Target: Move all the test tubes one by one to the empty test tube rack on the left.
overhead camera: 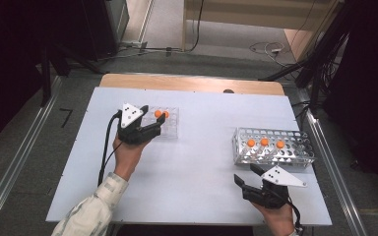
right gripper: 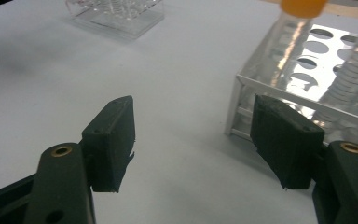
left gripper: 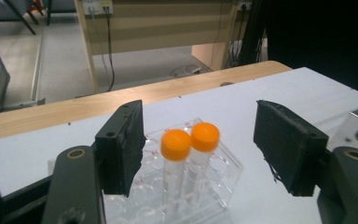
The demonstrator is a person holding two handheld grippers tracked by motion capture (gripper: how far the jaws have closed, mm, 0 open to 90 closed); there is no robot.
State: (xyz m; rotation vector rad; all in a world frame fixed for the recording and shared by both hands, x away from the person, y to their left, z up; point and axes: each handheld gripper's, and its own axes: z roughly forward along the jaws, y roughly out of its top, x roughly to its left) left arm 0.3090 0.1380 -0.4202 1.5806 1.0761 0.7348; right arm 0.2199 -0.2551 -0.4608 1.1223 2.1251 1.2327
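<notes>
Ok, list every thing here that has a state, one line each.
left gripper: open, pads clear of the tubes.
right gripper: open, holding nothing.
clear rack: holds two orange-capped tubes, upright, capped, side by side.
white rack: holds three orange-capped tubes, upright, capped.

no text, label, brand or number is showing clearly enough to read. the clear tube rack in the left gripper view is carrying faint reddish marks along its top edge, too small and blurred to make out. the grey plates on the grippers in the high view are showing only dark dots, not letters.
</notes>
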